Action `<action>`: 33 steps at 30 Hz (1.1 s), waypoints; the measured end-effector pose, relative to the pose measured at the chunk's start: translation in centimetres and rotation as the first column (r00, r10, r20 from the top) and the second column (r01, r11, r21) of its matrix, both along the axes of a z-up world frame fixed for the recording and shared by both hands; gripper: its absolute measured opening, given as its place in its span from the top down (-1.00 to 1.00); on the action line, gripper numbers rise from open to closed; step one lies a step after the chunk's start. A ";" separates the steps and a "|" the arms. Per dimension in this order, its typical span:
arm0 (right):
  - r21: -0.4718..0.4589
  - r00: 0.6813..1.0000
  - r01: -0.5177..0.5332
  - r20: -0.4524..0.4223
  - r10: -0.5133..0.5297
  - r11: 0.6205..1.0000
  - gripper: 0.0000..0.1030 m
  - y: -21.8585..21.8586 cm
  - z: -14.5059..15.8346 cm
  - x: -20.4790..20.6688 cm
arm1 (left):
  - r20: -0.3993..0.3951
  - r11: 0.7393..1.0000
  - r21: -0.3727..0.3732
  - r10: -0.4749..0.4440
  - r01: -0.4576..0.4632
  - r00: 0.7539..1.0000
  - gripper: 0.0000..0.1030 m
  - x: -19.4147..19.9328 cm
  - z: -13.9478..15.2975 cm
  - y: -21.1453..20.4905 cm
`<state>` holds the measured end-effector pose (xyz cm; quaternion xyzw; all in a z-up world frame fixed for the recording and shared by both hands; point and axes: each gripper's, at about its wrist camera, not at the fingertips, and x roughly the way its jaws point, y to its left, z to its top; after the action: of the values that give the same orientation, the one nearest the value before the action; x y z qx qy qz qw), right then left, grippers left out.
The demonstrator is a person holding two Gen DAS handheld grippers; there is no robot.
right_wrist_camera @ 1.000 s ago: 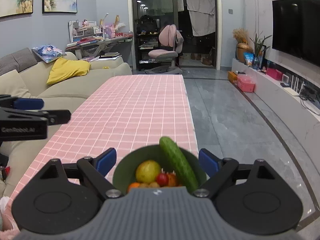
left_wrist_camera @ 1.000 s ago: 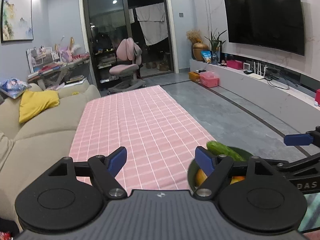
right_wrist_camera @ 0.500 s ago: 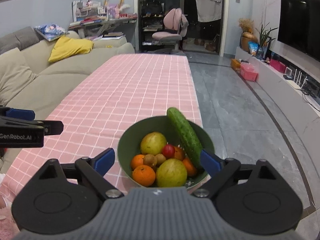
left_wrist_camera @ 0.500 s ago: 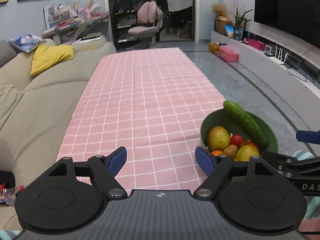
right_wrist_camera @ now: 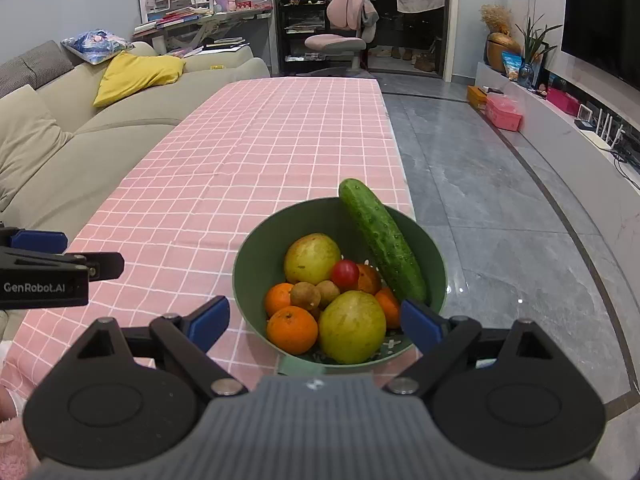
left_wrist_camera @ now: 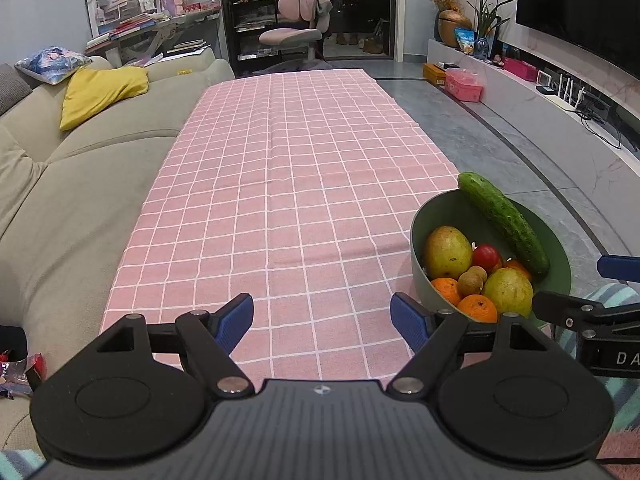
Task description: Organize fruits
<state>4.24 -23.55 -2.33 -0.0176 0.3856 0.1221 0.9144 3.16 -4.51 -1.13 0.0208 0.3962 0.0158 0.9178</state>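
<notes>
A green bowl point(right_wrist_camera: 256, 252) point(left_wrist_camera: 434, 208) stands near the front right corner of the pink checked tablecloth point(right_wrist_camera: 224, 160) point(left_wrist_camera: 296, 184). In it lie a cucumber point(right_wrist_camera: 380, 236) point(left_wrist_camera: 502, 220) leaning on the rim, two yellow-green fruits point(right_wrist_camera: 312, 258) point(right_wrist_camera: 352, 328), oranges point(right_wrist_camera: 292, 330), a red tomato point(right_wrist_camera: 345, 274) and small brown fruits point(right_wrist_camera: 305, 295). My right gripper point(right_wrist_camera: 315, 322) hovers just short of the bowl, open, its blue pads either side of the bowl's near rim. My left gripper point(left_wrist_camera: 322, 320) is open over bare cloth to the left of the bowl.
A beige sofa point(left_wrist_camera: 60, 184) with a yellow cushion point(left_wrist_camera: 100, 92) runs along the table's left side. Grey tiled floor point(right_wrist_camera: 500, 208) lies to the right, with a TV shelf point(left_wrist_camera: 560, 92) beyond. A pink chair point(right_wrist_camera: 340, 36) stands past the far end.
Both grippers have tipped downward and sunk, so the bowl and its fruit, half hidden a second ago, now show fully. Both stayed open.
</notes>
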 end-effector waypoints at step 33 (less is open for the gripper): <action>-0.003 1.000 -0.002 -0.004 0.002 1.000 -0.73 0.1 -0.2 0.1 | -0.001 1.000 -0.006 0.002 -0.002 1.000 -0.78 0.1 0.1 0.0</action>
<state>4.36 -23.47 -2.56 -0.0192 0.3878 0.1224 0.9134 3.24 -4.47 -1.07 0.0176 0.3968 0.0153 0.9176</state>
